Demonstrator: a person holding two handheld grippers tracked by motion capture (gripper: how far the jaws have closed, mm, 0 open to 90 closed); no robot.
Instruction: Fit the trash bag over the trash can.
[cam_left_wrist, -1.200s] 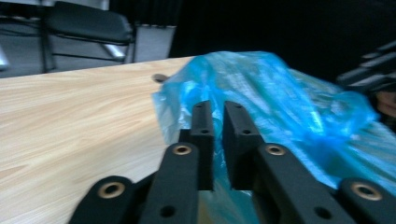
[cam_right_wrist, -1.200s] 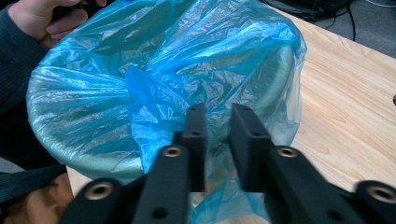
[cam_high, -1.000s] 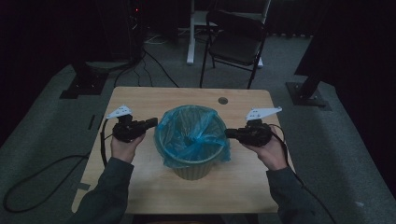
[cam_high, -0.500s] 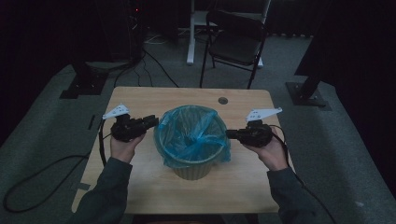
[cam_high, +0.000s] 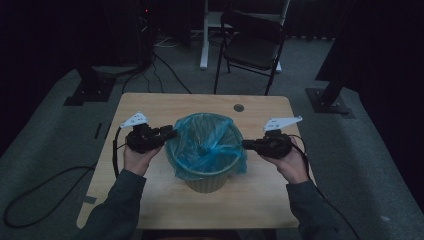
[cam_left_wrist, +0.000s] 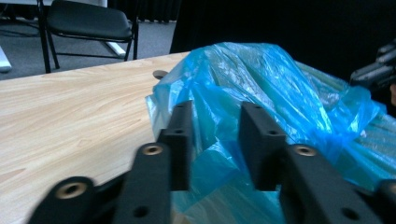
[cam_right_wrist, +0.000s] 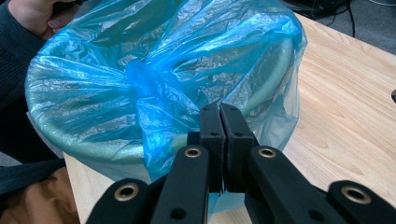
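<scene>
A pale green bin (cam_high: 206, 184) lined with a blue plastic bag (cam_high: 205, 145) stands mid-table. The bag's mouth is gathered into a knot-like bunch (cam_right_wrist: 140, 81) over the bin opening. My left gripper (cam_high: 170, 134) is at the bin's left rim. In the left gripper view it (cam_left_wrist: 215, 140) is open, with bag film (cam_left_wrist: 280, 84) just beyond the jaws. My right gripper (cam_high: 246, 145) touches the bin's right rim. In the right gripper view it (cam_right_wrist: 219, 126) has its jaws pressed together on the bag's loose edge, where it overhangs the rim (cam_right_wrist: 93, 149).
The wooden table (cam_high: 150, 105) has a round cable hole (cam_high: 238, 107) behind the bin. A black chair (cam_high: 252, 45) and stand bases sit on the floor beyond the table. Cables trail from both grippers. The other hand (cam_right_wrist: 32, 14) shows across the bin.
My left gripper has edged slightly closer to the bin's left rim. The right gripper and the bin have stayed put.
</scene>
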